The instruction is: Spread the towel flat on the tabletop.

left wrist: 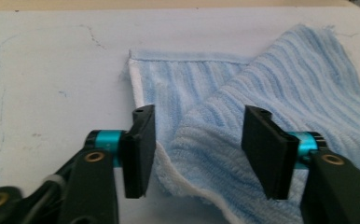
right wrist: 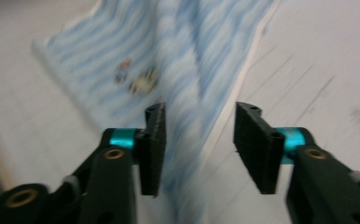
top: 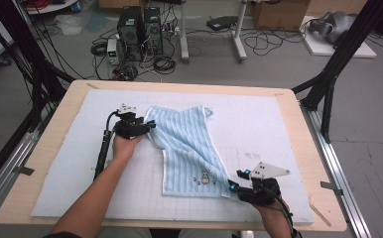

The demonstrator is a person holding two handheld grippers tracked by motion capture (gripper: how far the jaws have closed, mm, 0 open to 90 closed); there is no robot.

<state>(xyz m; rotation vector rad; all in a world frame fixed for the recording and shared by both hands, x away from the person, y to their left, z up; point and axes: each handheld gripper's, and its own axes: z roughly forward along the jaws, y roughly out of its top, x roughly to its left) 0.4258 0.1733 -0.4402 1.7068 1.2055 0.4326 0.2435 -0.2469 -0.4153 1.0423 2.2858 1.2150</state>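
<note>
Your blue striped towel (top: 189,146) lies rumpled on the white mat (top: 274,129) covering the tabletop (top: 55,134), running from the centre toward 5 o'clock. Your left tool (top: 150,126) sits at the towel's 9 o'clock edge, jaws apart with a raised fold (left wrist: 206,140) between them, the pads not pressing it. Your right tool (top: 231,187) is at the towel's 5 o'clock corner, jaws parted over the white-trimmed edge (right wrist: 215,135); that view is blurred, and nothing is gripped.
</note>
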